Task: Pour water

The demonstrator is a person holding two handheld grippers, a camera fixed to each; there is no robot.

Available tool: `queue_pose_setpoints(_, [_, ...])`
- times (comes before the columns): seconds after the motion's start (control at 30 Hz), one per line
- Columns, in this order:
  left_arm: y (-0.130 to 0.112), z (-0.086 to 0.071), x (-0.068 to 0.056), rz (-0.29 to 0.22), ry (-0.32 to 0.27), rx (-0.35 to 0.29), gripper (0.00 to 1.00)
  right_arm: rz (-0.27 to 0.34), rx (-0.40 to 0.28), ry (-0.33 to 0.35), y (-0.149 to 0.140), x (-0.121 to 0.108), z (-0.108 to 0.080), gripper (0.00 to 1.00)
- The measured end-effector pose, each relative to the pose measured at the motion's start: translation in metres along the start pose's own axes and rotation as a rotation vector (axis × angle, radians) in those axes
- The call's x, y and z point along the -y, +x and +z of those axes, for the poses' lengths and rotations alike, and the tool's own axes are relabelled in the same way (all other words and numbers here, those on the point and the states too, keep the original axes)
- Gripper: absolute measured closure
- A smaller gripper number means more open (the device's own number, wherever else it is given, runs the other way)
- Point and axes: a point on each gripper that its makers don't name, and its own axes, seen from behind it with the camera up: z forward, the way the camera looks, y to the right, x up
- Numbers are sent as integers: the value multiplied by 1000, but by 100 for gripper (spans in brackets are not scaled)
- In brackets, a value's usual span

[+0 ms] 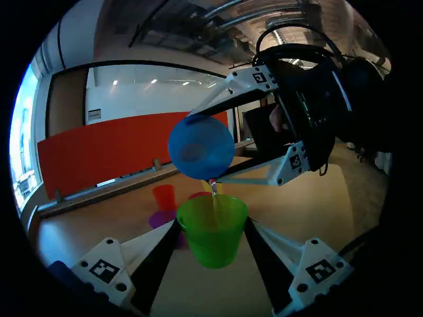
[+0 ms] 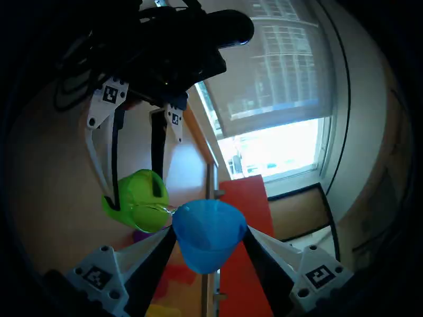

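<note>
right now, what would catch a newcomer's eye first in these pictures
In the left gripper view, a blue cup held in the right claw is tipped over a green cup gripped by the left claw, and a thin stream of water runs between them. Behind them, an orange cup and a purple cup sit on the wooden table, in front of a long red wall panel.

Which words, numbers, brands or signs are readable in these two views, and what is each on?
No text can be read.
The wall sign: too small and blurred to read.
The markers: black-and-white square patterns, no letters.
The green cup and blue cup: plain, no print seen.
</note>
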Motion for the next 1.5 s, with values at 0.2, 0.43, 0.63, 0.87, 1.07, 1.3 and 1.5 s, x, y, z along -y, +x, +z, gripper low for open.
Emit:
queue_pose_setpoints(0.2, [0, -1, 0, -1, -1, 1, 14, -13, 1, 0, 2, 0, -1, 9])
queue_pose_setpoints(0.43, [0, 0, 0, -2, -2, 0, 14, -48, 7, -2, 4, 3, -3, 9])
queue_pose_setpoints(0.63, [0, 0, 0, -2, -2, 0, 14, -68, 8, -6, 6, 3, -5, 9])
queue_pose_setpoints(0.87, [-1, -1, -1, -2, -3, 0, 14, -95, 10, -8, 9, 4, -6, 9])
queue_pose_setpoints(1.07, [0, -1, -2, 0, -5, 0, 14, -116, 13, -15, 9, 4, -7, 9])
queue_pose_setpoints(1.3, [0, 0, -1, 2, -6, 0, 14, -140, 17, -19, 7, 4, -7, 9])
queue_pose_setpoints(1.5, [-1, 1, -2, -4, -7, 0, 14, -168, 16, -25, 7, 5, -7, 9])
